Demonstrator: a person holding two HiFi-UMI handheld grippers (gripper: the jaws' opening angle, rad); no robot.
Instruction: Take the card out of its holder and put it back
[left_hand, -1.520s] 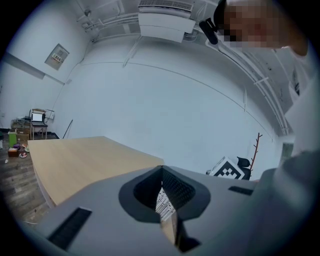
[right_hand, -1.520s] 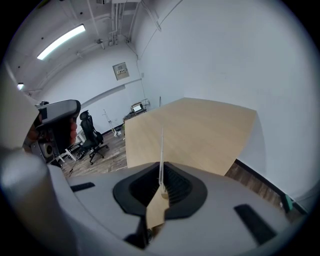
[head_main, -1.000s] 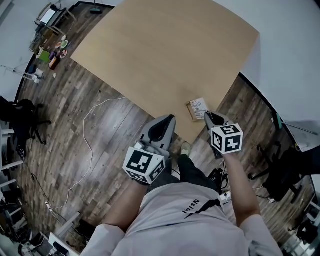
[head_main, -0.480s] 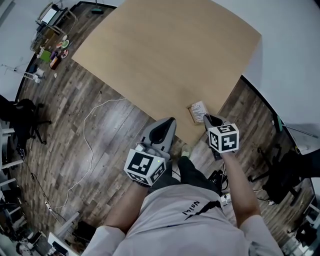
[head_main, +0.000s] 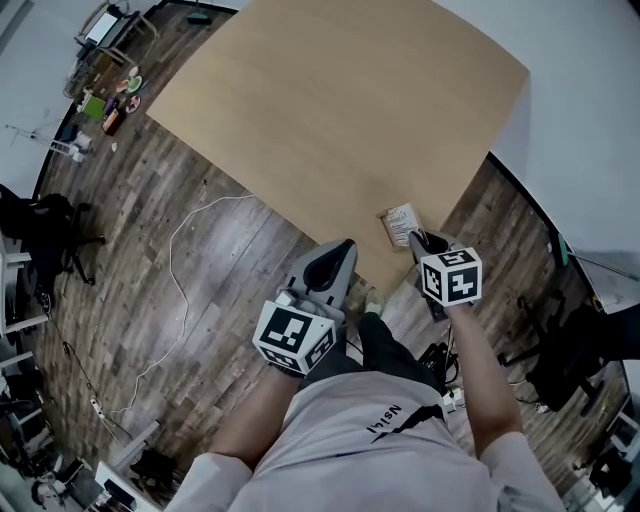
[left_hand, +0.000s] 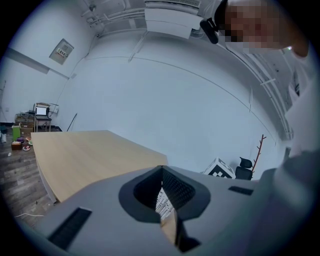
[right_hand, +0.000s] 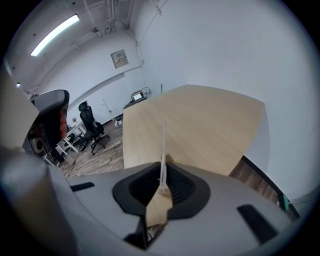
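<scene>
A white printed card (head_main: 401, 216) stands in a small wooden holder (head_main: 386, 228) at the near corner of the table (head_main: 330, 110). My right gripper (head_main: 418, 238) has its tips at the card's near edge. In the right gripper view the card (right_hand: 163, 147) shows edge-on as a thin upright line that runs down between the closed jaws, with the wooden holder (right_hand: 158, 206) below. My left gripper (head_main: 338, 254) hangs shut and empty left of the card, over the table's edge. Through the narrow slit between its jaws the card (left_hand: 161, 199) shows.
The wooden floor (head_main: 200, 260) lies left of the table, with a white cable (head_main: 180, 290) across it. An office chair (right_hand: 91, 125) and cluttered shelves (head_main: 105, 95) stand at the far left. A coat stand (left_hand: 257, 150) stands by the white wall.
The right gripper has edged slightly closer to the card. The left gripper has hardly moved, and the card still stands in its holder.
</scene>
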